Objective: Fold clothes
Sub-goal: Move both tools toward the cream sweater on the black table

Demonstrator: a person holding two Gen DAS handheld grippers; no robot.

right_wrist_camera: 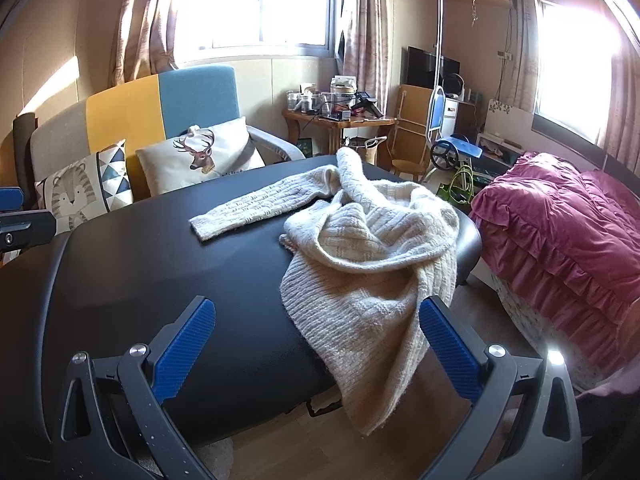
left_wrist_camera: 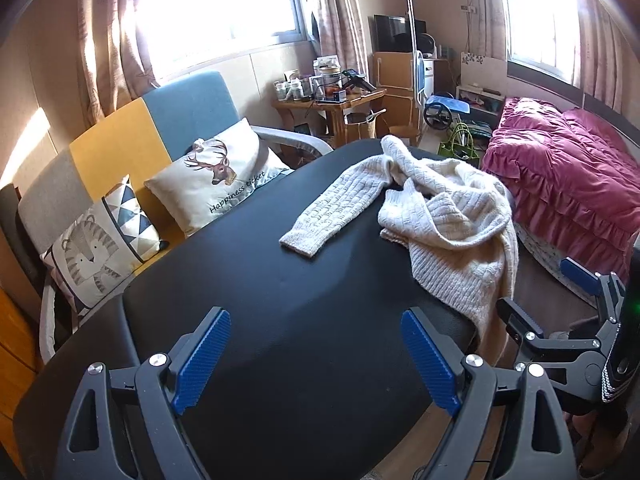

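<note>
A cream knitted sweater [left_wrist_camera: 444, 216] lies crumpled on the black table [left_wrist_camera: 248, 304], toward the table's far right part. One sleeve [left_wrist_camera: 332, 204] stretches out flat from the heap toward the sofa side of the table, its cuff resting on the bare top. The lower part of the sweater spills over the table's near right edge and hangs down toward the wooden floor — seen best from the right wrist view, where the hanging end [right_wrist_camera: 372, 392] drops below the table's rim.

The left gripper [left_wrist_camera: 316, 360] hovers over the near, bare part of the table, its blue-padded fingers spread wide with nothing between them. The right gripper [right_wrist_camera: 316, 352] hangs at the table's near right edge, fingers equally spread and holding nothing — the draped sweater shows in the gap between them, and whether either pad touches the knit cannot be told.

Beyond the table's left side stands a sofa [left_wrist_camera: 132, 140] with a deer cushion [left_wrist_camera: 216, 180] and a tiger cushion [left_wrist_camera: 96, 256]. Off the table's right side sits a bed under a pink ruffled cover [left_wrist_camera: 568, 176].
</note>
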